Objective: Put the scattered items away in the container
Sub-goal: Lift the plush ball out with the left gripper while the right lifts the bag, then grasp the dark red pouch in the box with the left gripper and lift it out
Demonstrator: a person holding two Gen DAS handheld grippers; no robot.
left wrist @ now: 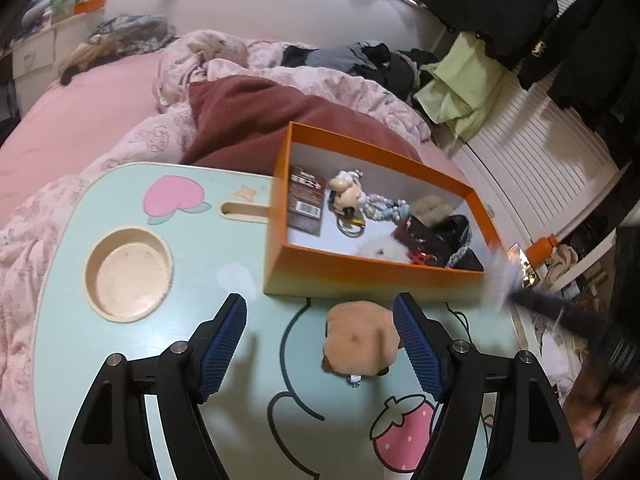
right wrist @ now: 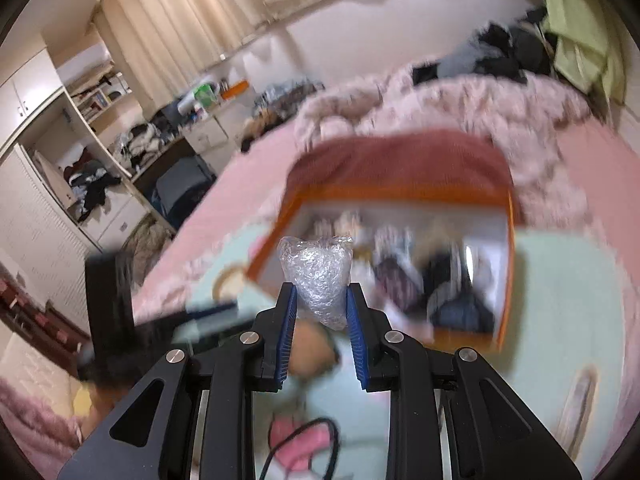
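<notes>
An orange box (left wrist: pixel 372 270) with a white inside stands on the mint lap table (left wrist: pixel 192 288) and holds a dark packet, a keychain figure, beads and furry items. A tan plush toy (left wrist: pixel 360 342) lies on the table in front of the box, between my left gripper's (left wrist: pixel 320 332) open fingers, close to the right pad. My right gripper (right wrist: pixel 321 300) is shut on a crumpled clear bubble-wrap packet (right wrist: pixel 318 276) and holds it above the table near the box (right wrist: pixel 276 240). In the left wrist view the right gripper shows only as a blur at the right.
The table has a round cup recess (left wrist: pixel 130 276) and a slot (left wrist: pixel 244 214) at the left. It stands on a bed with pink quilts (left wrist: pixel 80 152) and a maroon blanket (left wrist: pixel 256 120). A black cable (right wrist: pixel 316 436) lies on the table's near part. Shelves and clothes surround the bed.
</notes>
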